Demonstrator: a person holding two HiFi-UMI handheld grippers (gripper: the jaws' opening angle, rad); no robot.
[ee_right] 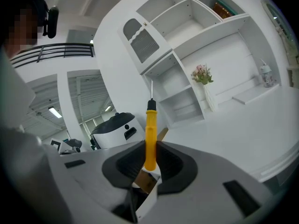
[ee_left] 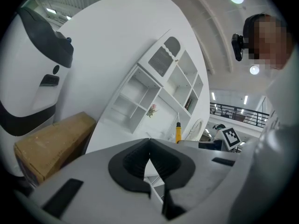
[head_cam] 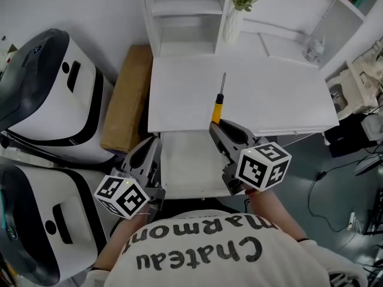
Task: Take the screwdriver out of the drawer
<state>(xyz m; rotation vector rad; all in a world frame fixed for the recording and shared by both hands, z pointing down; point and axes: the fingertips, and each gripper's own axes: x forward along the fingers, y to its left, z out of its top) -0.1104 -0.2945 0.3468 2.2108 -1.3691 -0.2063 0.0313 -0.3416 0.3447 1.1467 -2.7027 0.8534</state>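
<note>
My right gripper [head_cam: 216, 126] [ee_right: 150, 148] is shut on the yellow handle of the screwdriver [head_cam: 219, 105] [ee_right: 150, 132]. Its thin metal shaft points away from me over the white desk [head_cam: 263, 94]. The tool is lifted above the open white drawer [head_cam: 188, 166], which sticks out under the desk's front edge. My left gripper [head_cam: 152, 142] [ee_left: 149, 143] hovers at the drawer's left side with its pads pressed together and nothing between them. In the left gripper view the screwdriver [ee_left: 177, 131] shows beyond the jaws, to the right.
A brown cardboard box [head_cam: 127, 97] lies left of the desk. Two white and black machines [head_cam: 51, 88] stand further left. On the desk's far side are a white shelf unit [head_cam: 182, 11], a vase of pink flowers [head_cam: 234, 20] and a small bottle [head_cam: 312, 48].
</note>
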